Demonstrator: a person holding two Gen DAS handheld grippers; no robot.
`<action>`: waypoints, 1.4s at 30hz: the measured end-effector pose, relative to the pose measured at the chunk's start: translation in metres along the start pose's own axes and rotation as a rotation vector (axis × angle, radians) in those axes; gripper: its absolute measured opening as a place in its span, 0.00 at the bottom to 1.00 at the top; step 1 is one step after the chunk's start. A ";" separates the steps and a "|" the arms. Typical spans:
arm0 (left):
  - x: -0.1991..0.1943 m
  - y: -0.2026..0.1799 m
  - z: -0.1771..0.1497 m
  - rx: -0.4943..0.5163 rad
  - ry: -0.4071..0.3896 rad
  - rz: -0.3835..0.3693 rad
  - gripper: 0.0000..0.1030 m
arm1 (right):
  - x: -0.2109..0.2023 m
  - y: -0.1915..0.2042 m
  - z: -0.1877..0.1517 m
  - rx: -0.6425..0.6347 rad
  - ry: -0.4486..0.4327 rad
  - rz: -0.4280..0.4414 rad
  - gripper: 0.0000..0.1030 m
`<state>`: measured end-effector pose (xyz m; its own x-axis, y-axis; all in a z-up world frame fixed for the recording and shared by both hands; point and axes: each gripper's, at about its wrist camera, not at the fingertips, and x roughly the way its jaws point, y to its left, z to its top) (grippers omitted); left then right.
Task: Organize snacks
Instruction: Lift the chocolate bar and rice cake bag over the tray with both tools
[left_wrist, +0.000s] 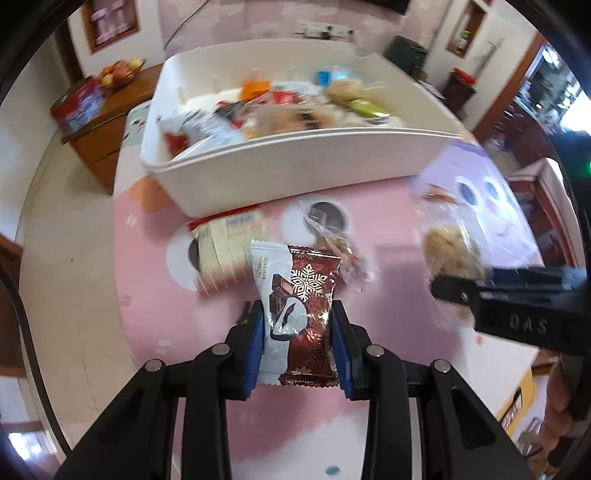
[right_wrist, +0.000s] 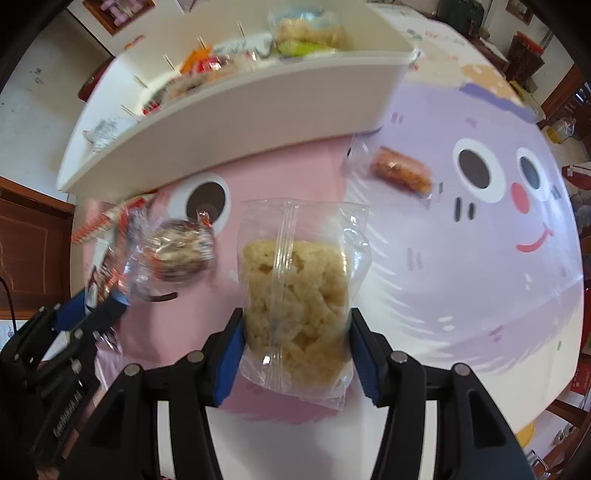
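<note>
A: Looking down the left gripper (left_wrist: 298, 343), what are its blue pads doing?

B: They are pressing on both sides of a dark red and white foil snack packet with a gold snowflake (left_wrist: 301, 317). The jaws are standing narrow, clamped on it, and the packet is sticking out toward twelve o'clock over the pink cartoon tablecloth (left_wrist: 388, 325).

A: And the right gripper (right_wrist: 295, 354)?

B: Its jaws are standing wider and gripping a clear plastic bag of pale yellow puffed snack (right_wrist: 295, 302), pads touching the bag on each side. In the left view that bag is showing at three o'clock, ahead of the right gripper's black finger.

A: Where is the box sitting?

B: A large white plastic bin (left_wrist: 295, 158) is lying at twelve o'clock in both views, with mixed wrapped snacks inside, blurred. On the cloth near its front wall, a cream box with a red edge (left_wrist: 229, 243) and a clear-wrapped round biscuit (right_wrist: 181, 251) are lying at about eleven o'clock, and a clear-wrapped orange snack (right_wrist: 400, 171) is lying at one o'clock in the right view.
</note>
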<state>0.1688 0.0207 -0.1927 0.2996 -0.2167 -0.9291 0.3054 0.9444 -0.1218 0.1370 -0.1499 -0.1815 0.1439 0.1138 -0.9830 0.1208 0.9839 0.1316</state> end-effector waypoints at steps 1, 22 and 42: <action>-0.007 -0.005 0.000 0.016 -0.005 -0.008 0.31 | -0.010 -0.002 -0.003 -0.001 -0.018 0.002 0.52; -0.151 -0.019 0.086 0.076 -0.257 -0.047 0.31 | -0.143 0.028 0.051 -0.041 -0.386 0.109 0.53; -0.154 0.016 0.177 -0.029 -0.326 0.143 0.31 | -0.163 0.057 0.145 -0.054 -0.488 0.138 0.53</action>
<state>0.2877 0.0253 0.0107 0.6118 -0.1453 -0.7775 0.2149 0.9765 -0.0134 0.2628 -0.1319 0.0050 0.5982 0.1787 -0.7812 0.0195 0.9713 0.2372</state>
